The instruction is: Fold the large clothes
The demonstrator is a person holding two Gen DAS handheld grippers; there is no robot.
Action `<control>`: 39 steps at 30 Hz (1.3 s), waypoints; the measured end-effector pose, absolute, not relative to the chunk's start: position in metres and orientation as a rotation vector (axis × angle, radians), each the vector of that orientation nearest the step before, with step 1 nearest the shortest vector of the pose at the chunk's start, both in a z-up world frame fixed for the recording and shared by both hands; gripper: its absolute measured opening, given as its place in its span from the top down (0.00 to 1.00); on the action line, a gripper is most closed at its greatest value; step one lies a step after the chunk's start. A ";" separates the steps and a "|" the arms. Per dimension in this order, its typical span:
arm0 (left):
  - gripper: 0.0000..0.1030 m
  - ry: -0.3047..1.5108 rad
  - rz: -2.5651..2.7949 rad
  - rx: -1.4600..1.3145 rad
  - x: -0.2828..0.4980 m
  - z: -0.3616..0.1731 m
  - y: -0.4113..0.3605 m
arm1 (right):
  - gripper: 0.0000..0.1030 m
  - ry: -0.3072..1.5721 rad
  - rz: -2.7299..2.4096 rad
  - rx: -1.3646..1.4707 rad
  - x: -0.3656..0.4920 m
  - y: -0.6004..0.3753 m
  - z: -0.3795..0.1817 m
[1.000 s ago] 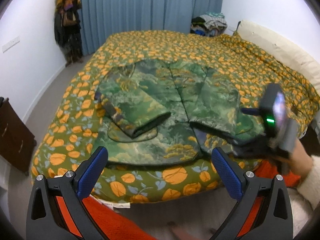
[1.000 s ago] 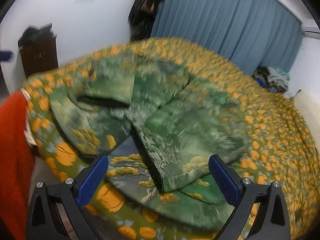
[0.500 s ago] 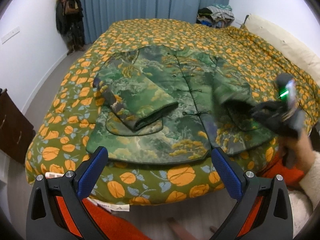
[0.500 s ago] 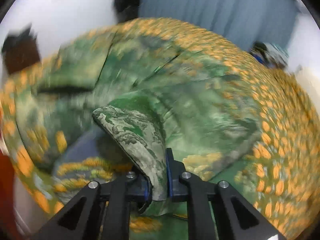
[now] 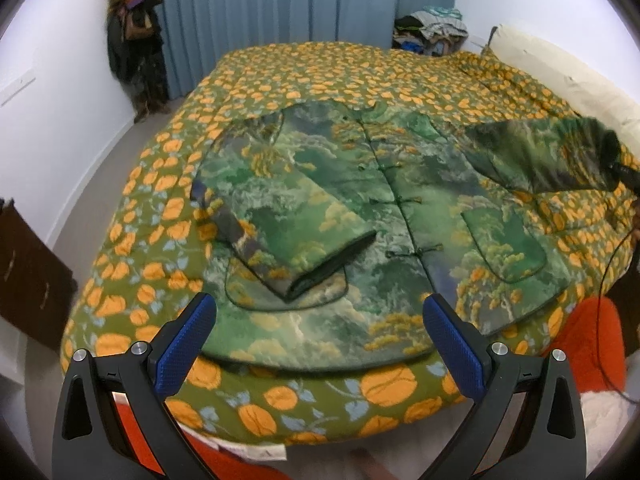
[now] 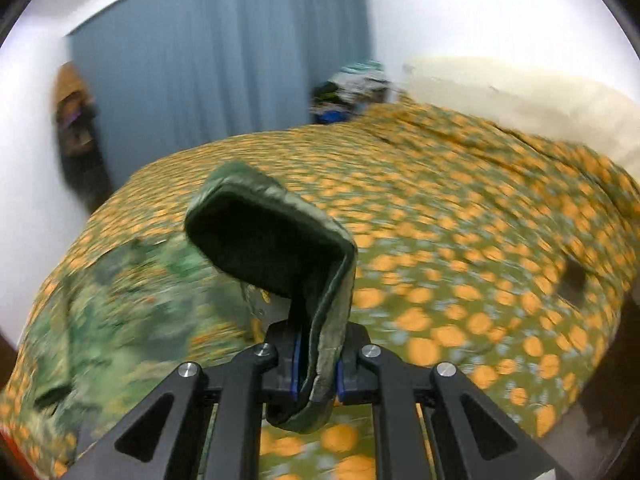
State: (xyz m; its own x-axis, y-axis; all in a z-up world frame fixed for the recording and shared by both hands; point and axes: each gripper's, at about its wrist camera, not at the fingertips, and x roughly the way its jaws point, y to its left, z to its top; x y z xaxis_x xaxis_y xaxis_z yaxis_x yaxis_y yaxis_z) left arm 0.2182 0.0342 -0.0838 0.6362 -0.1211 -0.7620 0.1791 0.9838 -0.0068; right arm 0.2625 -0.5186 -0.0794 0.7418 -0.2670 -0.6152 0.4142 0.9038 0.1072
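Since a moment ago our right tool (image 6: 316, 364) has lifted the jacket (image 5: 360, 216) sleeve (image 6: 280, 248) outward, clamped on its cuff; our left tool (image 5: 320, 344) hangs wide open, empty, above the bed (image 5: 360, 68).

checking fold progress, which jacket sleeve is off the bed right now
The right sleeve: the right gripper pinches its cuff and holds it out above the bedspread. The left sleeve lies folded flat across the jacket front.

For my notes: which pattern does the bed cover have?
Olive green bed cover with orange fruit and pale blue leaves; left wrist view shows it best.
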 end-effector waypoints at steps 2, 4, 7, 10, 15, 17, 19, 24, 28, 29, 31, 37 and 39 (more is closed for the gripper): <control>0.00 0.858 -0.191 0.084 0.224 -0.083 0.034 | 0.88 0.660 -0.417 0.296 0.264 -0.543 -0.093; 0.00 0.862 -0.213 0.096 0.229 -0.083 0.033 | 0.83 0.686 -0.443 0.332 0.265 -0.560 -0.106; 0.00 0.877 -0.231 0.126 0.243 -0.090 0.033 | 0.67 0.697 -0.514 0.377 0.262 -0.585 -0.125; 0.00 0.888 -0.251 0.157 0.255 -0.098 0.033 | 0.56 0.699 -0.628 0.401 0.249 -0.606 -0.138; 0.00 0.890 -0.315 0.294 0.276 -0.119 0.029 | 0.56 0.684 -0.669 0.371 0.223 -0.596 -0.134; 0.00 0.907 -0.369 0.372 0.285 -0.132 0.022 | 0.56 0.654 -0.605 0.348 0.213 -0.568 -0.121; 0.00 0.918 -0.411 0.435 0.294 -0.145 0.015 | 0.54 0.634 -0.541 0.329 0.207 -0.543 -0.113; 0.00 0.942 -0.415 0.619 0.321 -0.192 -0.004 | 0.49 0.639 -0.329 0.333 0.201 -0.449 -0.113; 0.38 1.035 -0.421 0.558 0.343 -0.214 0.010 | 0.49 0.660 -0.188 0.362 0.200 -0.393 -0.123; 0.52 1.058 -0.438 0.518 0.345 -0.215 0.014 | 0.49 0.664 -0.151 0.358 0.200 -0.376 -0.124; 0.90 1.059 -0.434 0.432 0.346 -0.203 0.028 | 0.49 0.662 -0.112 0.344 0.197 -0.356 -0.125; 0.91 0.904 -0.334 0.112 0.339 -0.117 0.114 | 0.49 0.658 -0.028 0.252 0.191 -0.311 -0.116; 0.91 0.854 -0.279 0.005 0.337 -0.091 0.155 | 0.49 0.652 -0.020 0.244 0.188 -0.306 -0.114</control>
